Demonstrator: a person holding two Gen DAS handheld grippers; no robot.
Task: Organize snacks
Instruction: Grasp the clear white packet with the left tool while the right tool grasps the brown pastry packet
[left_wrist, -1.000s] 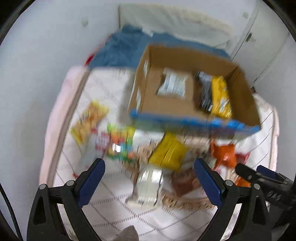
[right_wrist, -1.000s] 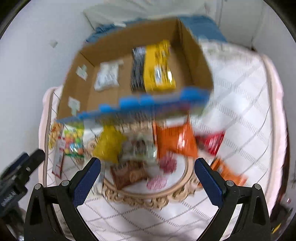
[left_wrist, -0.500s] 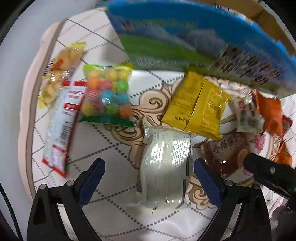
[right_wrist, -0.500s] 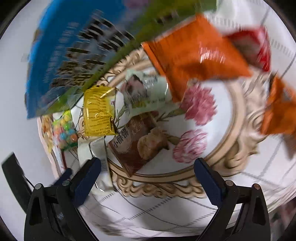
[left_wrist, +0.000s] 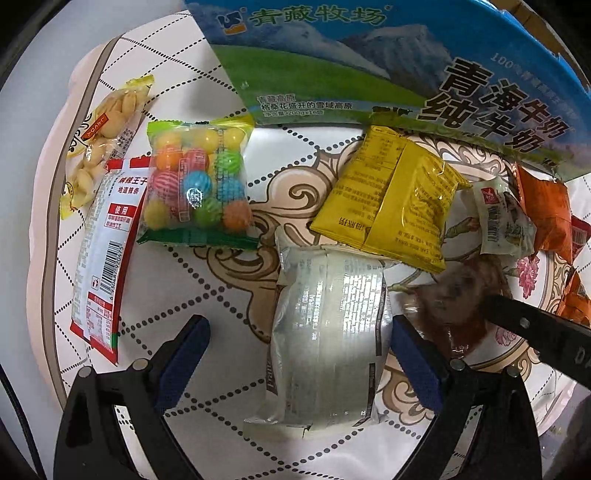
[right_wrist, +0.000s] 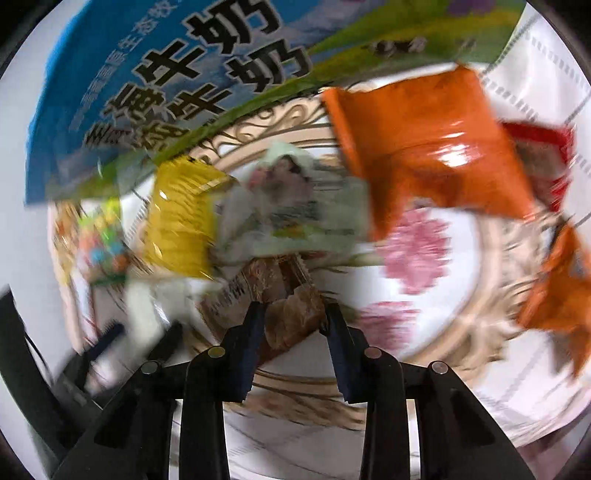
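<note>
Left wrist view, left to right: peanut bag (left_wrist: 105, 129) at upper left, long axis tilted up toward the right. Below it a red-and-white strip pack (left_wrist: 105, 254), long axis near vertical, barcode end down. Clear candy-ball bag (left_wrist: 197, 182) just right of it, roughly square, green seal along the bottom edge, overlapping the strip pack's top.

Centre: silver foil pack (left_wrist: 327, 332), long axis vertical in frame, printed side up, lying flat on the quilted cloth (left_wrist: 221, 295). Left gripper (left_wrist: 301, 365) spread wide, pointing down; the foil pack's lower half sits between the blue pads (left_wrist: 183, 354), nearer the right-hand one; contact unclear.

Yellow pack (left_wrist: 391, 201) above right of the foil pack, long axis tilted down toward the right, back seam up, its lower corner overlapping the foil pack's top. Blue-green milk carton box (left_wrist: 369, 62) across the top. Small white sachet (left_wrist: 504, 218) and orange bag (left_wrist: 546, 214) at far right.

Right wrist view (blurred): right gripper (right_wrist: 293, 332) pressed in on the brown snack pack (right_wrist: 284, 295), lower centre, pads on both sides. Pack's long axis runs diagonally, upper left to lower right. Same orange bag at upper right, red pack (right_wrist: 543, 155) beside it.
</note>
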